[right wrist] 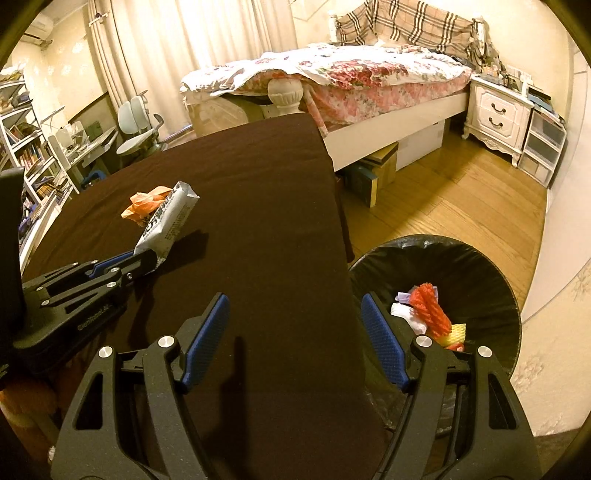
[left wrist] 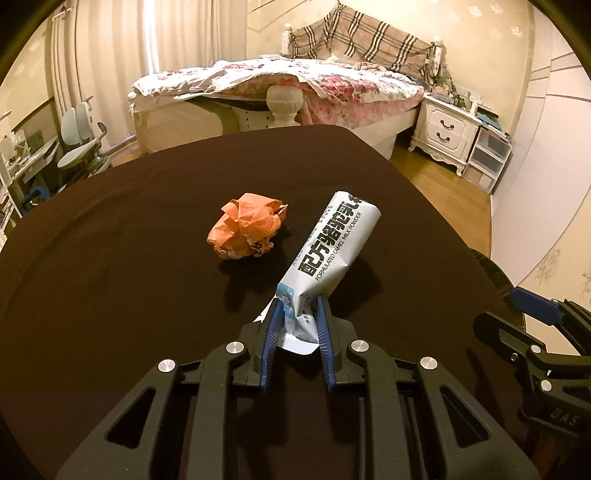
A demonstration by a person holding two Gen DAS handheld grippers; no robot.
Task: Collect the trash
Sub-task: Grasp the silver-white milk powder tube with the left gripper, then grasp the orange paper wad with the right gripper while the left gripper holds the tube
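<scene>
At frame centre, a crumpled orange paper ball (left wrist: 245, 229) lies on the dark brown cloth-covered bench (left wrist: 110, 258), beside a white-and-pale-blue milk powder sachet (left wrist: 328, 251) printed with black lettering. At upper right, a beige plaid blanket (left wrist: 369, 35) hangs over a pink floral quilt (left wrist: 332, 79). The black-lined round trash bin (right wrist: 480, 269) at lower right holds red, yellow and white scraps.

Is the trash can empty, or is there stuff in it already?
Not empty. The black-lined trash can beside the table already holds some trash: red, white, purple and yellow scraps. How deep the pile goes cannot be told.
</scene>
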